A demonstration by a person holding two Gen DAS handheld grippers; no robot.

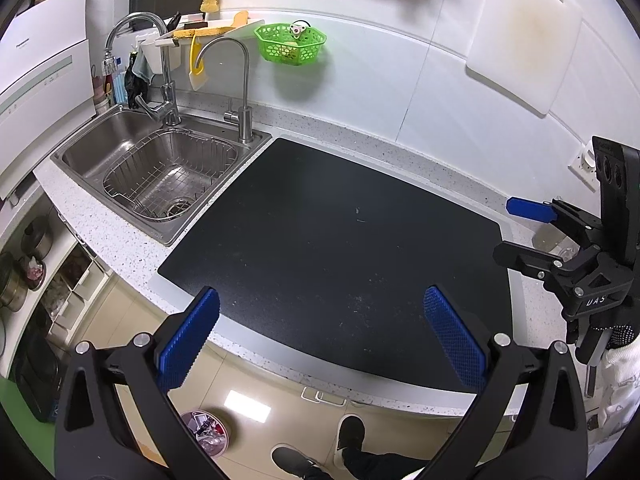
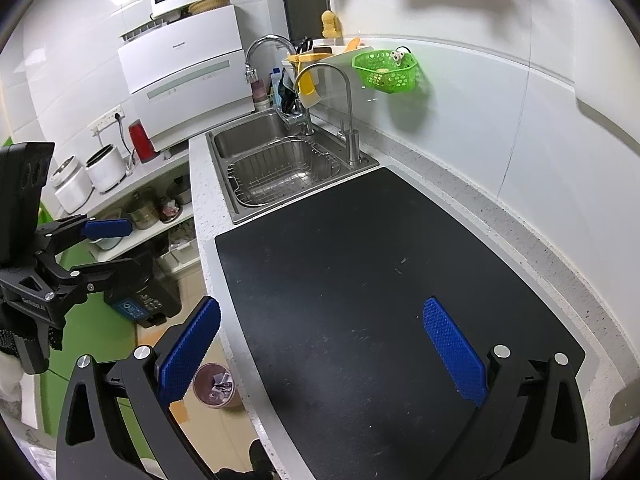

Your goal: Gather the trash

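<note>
A black mat (image 1: 340, 240) covers the speckled counter; it also shows in the right wrist view (image 2: 360, 300). Only tiny crumbs (image 1: 360, 216) lie on it. A trash bin (image 1: 208, 432) with scraps inside stands on the floor below the counter edge, and it shows in the right wrist view (image 2: 216, 388) too. My left gripper (image 1: 320, 336) is open and empty above the mat's near edge. My right gripper (image 2: 320, 340) is open and empty above the mat's left part. Each gripper appears in the other's view, the right one (image 1: 516, 228) and the left one (image 2: 116, 244).
A steel sink (image 1: 160, 168) with a wire basket and two faucets lies left of the mat. A green basket (image 1: 290, 44) and a white cutting board (image 1: 524, 36) hang on the wall. Shelves with pots (image 2: 132, 208) stand left. Shoes (image 1: 348, 436) are on the floor.
</note>
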